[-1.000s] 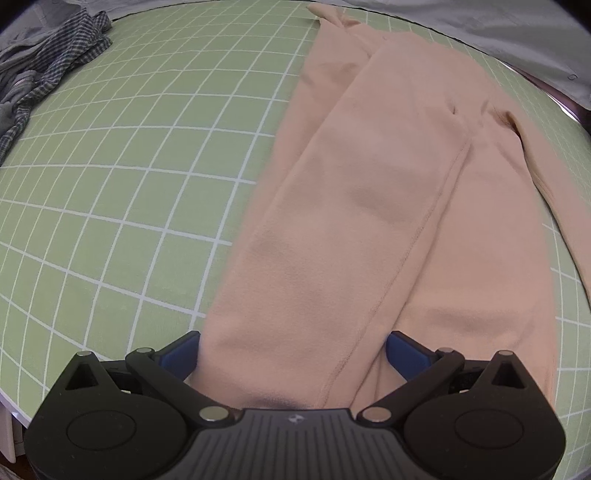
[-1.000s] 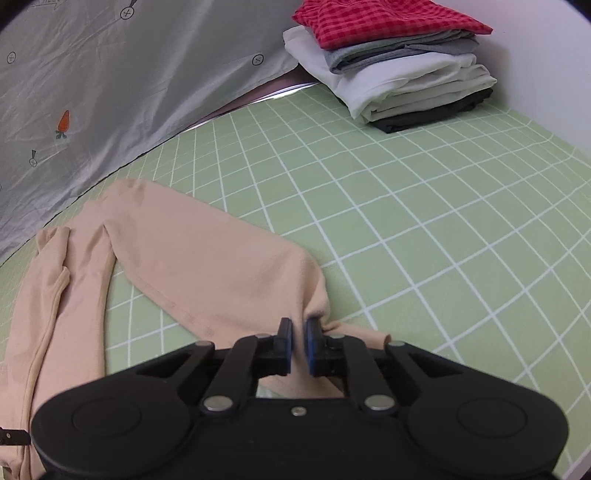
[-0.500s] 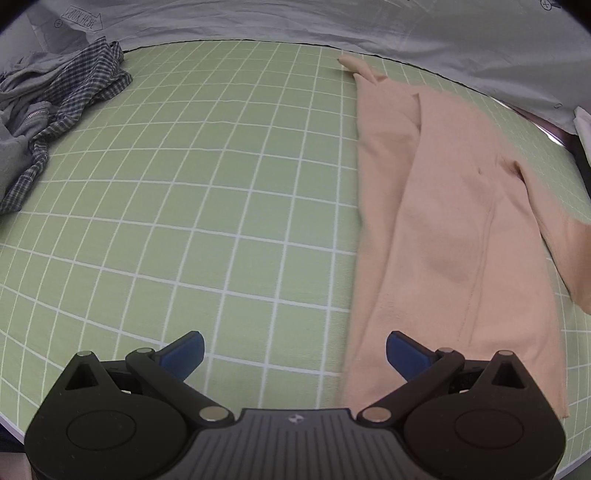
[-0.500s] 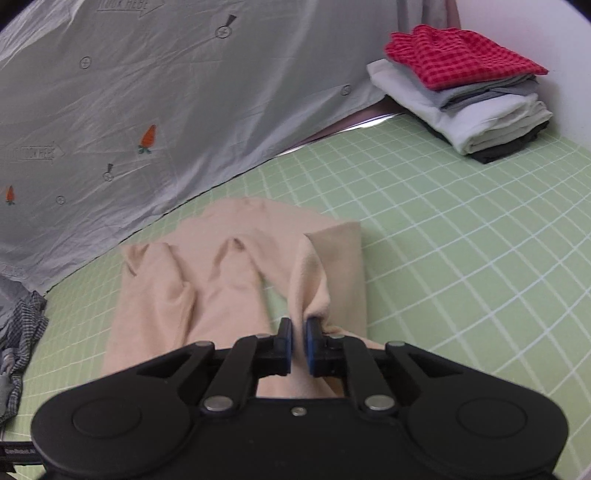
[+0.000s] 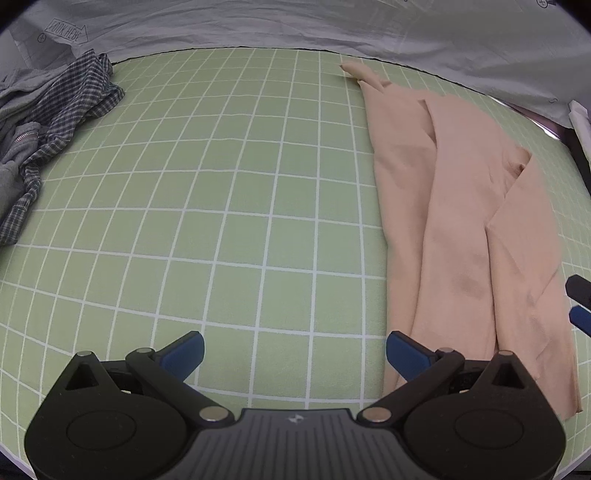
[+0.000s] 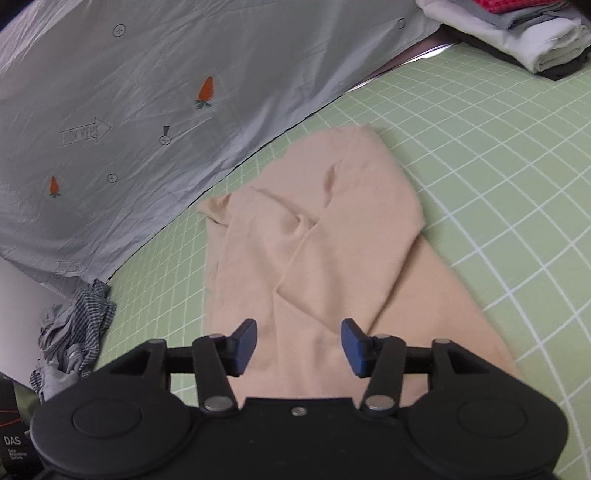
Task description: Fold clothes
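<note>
A peach garment (image 5: pixel 458 221) of soft, fleecy knit lies flat on the green mat (image 5: pixel 221 206), one sleeve folded diagonally back across its body so the cloth forms overlapping, gently creased layers. Its fabric is matte and slightly fuzzy, with a narrow point of cloth reaching toward the far edge of the mat. The mat is pale green, ruled with a white grid of squares, and smooth.

The left gripper (image 5: pixel 294 349) hovers over bare mat just beside the garment's left edge, its blue-padded fingers spread wide apart and holding nothing. The right gripper (image 6: pixel 298 341) sits above the garment's near end, its fingers likewise apart with cloth visible between them but not pinched.

Behind the mat hangs a wrinkled grey sheet (image 6: pixel 129 110) printed with small orange carrots, circled marks and an arrow reading "LOOK HERE". At the mat's far left corner lies a crumpled heap of checked and grey clothes (image 5: pixel 48 129). At the far right corner stands a neat stack of folded clothes (image 6: pixel 517 33), white, grey and dark layers under a red checked piece.
</note>
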